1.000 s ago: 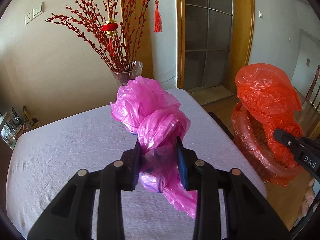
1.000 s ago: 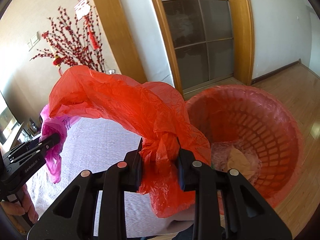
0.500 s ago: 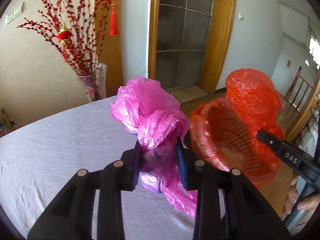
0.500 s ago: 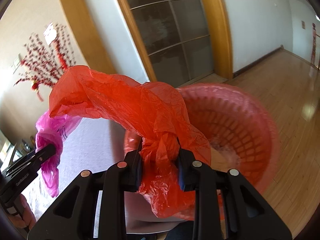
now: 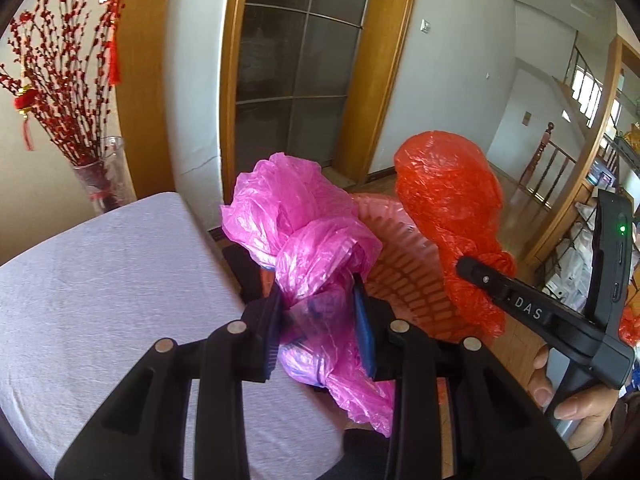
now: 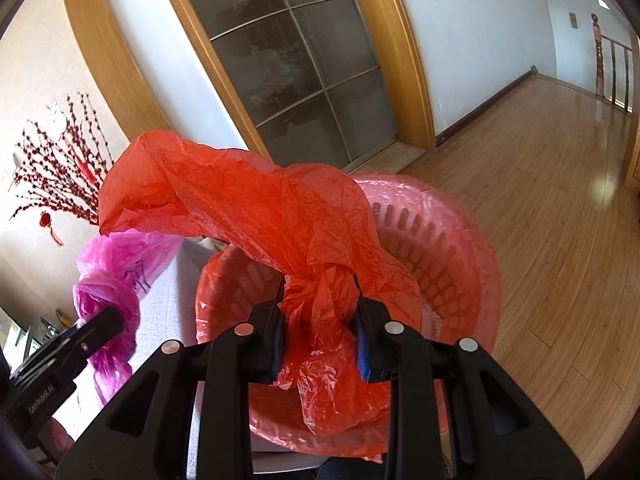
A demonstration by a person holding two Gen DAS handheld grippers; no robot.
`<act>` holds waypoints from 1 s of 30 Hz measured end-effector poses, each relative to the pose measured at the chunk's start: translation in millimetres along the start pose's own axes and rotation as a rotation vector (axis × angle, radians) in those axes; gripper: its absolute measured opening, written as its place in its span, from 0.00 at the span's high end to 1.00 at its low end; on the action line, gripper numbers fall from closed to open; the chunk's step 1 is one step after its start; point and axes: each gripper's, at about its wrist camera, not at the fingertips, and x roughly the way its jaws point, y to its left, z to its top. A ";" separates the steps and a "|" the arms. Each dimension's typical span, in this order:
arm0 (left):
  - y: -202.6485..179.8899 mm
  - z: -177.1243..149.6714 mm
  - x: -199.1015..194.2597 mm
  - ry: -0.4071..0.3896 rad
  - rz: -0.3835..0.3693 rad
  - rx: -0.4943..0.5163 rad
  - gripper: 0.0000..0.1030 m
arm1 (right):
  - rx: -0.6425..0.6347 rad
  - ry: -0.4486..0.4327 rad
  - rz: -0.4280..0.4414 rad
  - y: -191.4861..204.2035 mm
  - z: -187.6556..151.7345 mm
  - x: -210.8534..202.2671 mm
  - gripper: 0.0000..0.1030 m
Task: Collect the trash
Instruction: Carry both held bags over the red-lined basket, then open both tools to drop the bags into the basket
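**Both grippers loaded, bags at the basket**

We have the left gripper [image 5: 320, 320] pitched down, jaws pinching the knotted neck of the pink bag [image 5: 308, 240]. The bag's loose tail hangs below the pads, its puffed top stands above them. It sits past the corner of the cloth-covered table [image 5: 100, 280], at the near rim of the pink basket [image 5: 400, 280].

We have the right gripper [image 6: 320, 320] also pitched down, jaws pinching the knot of the red bag [image 6: 260, 212]. That bag hangs over the basket's [image 6: 460, 248] open mouth.

View differences:
- Left wrist view shows the person's right hand [image 5: 576, 396] wrapped around the right gripper's handle, with a green light lit on the unit. Most of the basket is hidden behind the two bags.
- Right wrist view shows the basket interior, its red liner and slotted wall. The left gripper's tip [image 6: 96, 320] comes in from the lower left with the pink bag beside the basket.

Farther back: vase [image 5: 104, 176] of red branches at the table's far corner, then the glass-paned door [image 5: 296, 64], then wood floor [image 6: 540, 200] running out to a stair railing.
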 end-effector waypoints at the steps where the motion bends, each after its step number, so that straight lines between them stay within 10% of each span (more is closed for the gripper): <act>1: -3.7 1.0 4.2 0.005 -0.011 -0.001 0.69 | 0.005 -0.002 -0.001 -3.0 2.2 0.3 0.73; 19: -14.4 -1.1 55.9 0.086 -0.032 -0.041 0.48 | 0.103 -0.013 0.028 -45.2 16.8 0.2 0.38; 30: 6.3 -22.1 -36.7 -0.138 0.157 -0.003 0.10 | -0.146 -0.199 -0.101 16.6 -11.4 -55.9 0.09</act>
